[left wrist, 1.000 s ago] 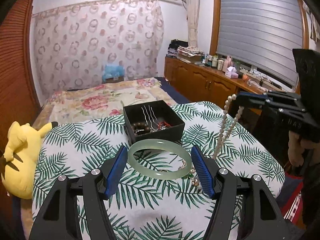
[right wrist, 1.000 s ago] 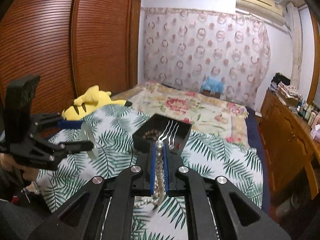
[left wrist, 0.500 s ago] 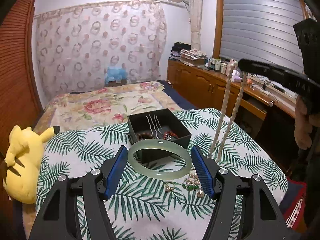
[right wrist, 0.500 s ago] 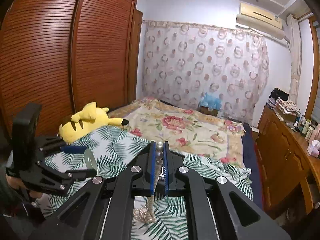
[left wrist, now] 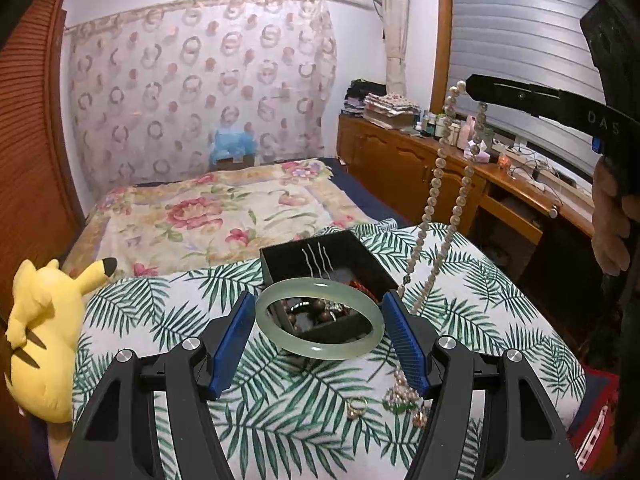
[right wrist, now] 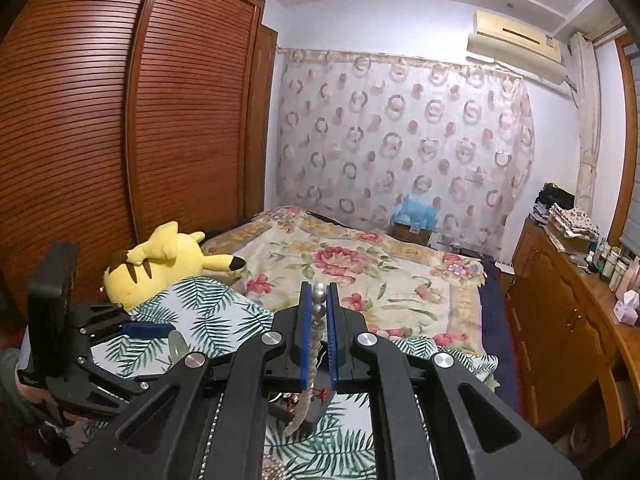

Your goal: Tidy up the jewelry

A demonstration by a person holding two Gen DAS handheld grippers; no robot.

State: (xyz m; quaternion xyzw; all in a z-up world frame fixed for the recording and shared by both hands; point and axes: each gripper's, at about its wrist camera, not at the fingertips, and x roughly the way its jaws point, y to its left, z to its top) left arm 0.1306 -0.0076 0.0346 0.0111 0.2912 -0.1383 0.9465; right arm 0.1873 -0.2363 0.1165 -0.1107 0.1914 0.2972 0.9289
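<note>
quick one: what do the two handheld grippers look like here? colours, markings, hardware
Both match: the left gripper and right gripper have matte black angular frames with triangular cut-outs, silver round screw heads at the joints, and blue ribbed pads lining the fingers. Seen from the side, the right one carries white letters, "DAS" readable. No cables visible.

My right gripper (right wrist: 319, 304) is clamped on a strand of round pearl-white beads (right wrist: 319, 291), which hangs below its blue pads. Left of my claw, the left gripper (right wrist: 152, 330) holds a pale green bangle (right wrist: 179, 345). Beyond it lies a yellow plush toy (right wrist: 160, 258).
</note>
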